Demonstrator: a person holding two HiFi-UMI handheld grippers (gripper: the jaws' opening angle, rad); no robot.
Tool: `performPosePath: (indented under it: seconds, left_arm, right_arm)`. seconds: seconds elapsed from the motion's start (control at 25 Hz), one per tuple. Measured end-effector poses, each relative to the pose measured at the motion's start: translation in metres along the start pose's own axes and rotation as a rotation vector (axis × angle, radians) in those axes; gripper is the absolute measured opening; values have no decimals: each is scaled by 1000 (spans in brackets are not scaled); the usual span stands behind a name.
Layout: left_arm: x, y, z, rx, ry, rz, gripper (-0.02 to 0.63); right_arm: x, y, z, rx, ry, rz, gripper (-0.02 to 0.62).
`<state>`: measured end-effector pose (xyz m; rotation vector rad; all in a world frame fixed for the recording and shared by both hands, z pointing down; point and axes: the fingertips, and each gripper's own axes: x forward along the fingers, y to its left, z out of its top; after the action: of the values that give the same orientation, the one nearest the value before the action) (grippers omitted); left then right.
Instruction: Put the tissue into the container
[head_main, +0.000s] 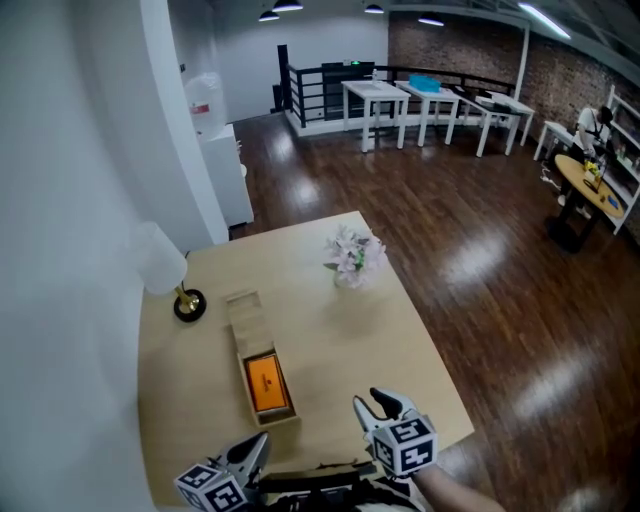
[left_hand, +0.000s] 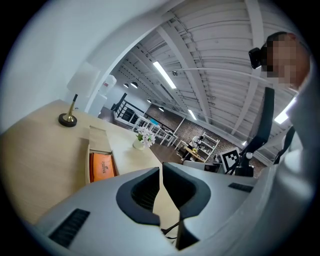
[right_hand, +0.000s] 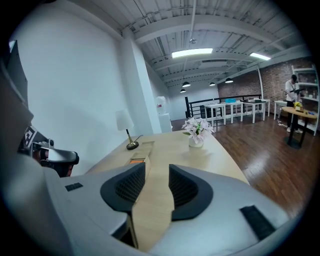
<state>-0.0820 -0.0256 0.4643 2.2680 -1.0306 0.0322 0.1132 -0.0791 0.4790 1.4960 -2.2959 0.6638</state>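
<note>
A long wooden container (head_main: 243, 312) lies on the light wood table (head_main: 330, 340), left of the middle. An orange tissue pack (head_main: 266, 383) lies inside its near half; the pack also shows in the left gripper view (left_hand: 101, 166). My left gripper (head_main: 258, 445) hovers at the table's near edge, just short of the container, and its jaws (left_hand: 161, 172) stand shut with nothing between them. My right gripper (head_main: 372, 403) sits to the container's right near the front edge. Its jaws (right_hand: 157, 172) are open a little way, with only bare tabletop showing between them.
A white-shaded lamp (head_main: 165, 262) on a dark round base (head_main: 189, 305) stands at the table's far left by the wall. A small vase of pale flowers (head_main: 354, 258) stands at the far right. Dark wood floor (head_main: 500, 300) drops away past the right edge.
</note>
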Motion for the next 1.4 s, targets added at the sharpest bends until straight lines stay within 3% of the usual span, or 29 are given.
performPosePath:
  seconds: [0.24,1.4]
  left_arm:
    - [6,1,-4,-3,28,-25,14]
    - [11,-3,-4,8,66,-45,13]
  right_arm:
    - [-1,17,-11,-1,27,14,2]
    - [-1,48,-12,-96,41,105,0]
